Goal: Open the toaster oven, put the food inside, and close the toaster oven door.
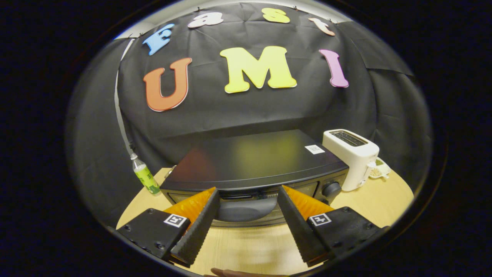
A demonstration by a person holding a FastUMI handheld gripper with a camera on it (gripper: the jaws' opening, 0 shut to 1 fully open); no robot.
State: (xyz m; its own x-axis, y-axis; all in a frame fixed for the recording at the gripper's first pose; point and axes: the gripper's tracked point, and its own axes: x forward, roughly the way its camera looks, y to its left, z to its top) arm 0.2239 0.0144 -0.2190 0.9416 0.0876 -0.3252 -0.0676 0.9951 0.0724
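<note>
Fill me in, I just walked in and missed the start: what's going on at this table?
A person is holding a two-finger tool up to the front of a black toaster oven on a wooden table. Its fingers are spread open, with the handle at the top of the oven's door between them, touching nothing yet. The door looks shut. A white toaster stands beside the oven, a green bottle on its other side.

The toaster oven [255, 169] sits mid-counter [380, 200] just ahead of the spread tongs [248, 194], bottle [145, 177] to its left, toaster [351, 157] to its right.
</note>
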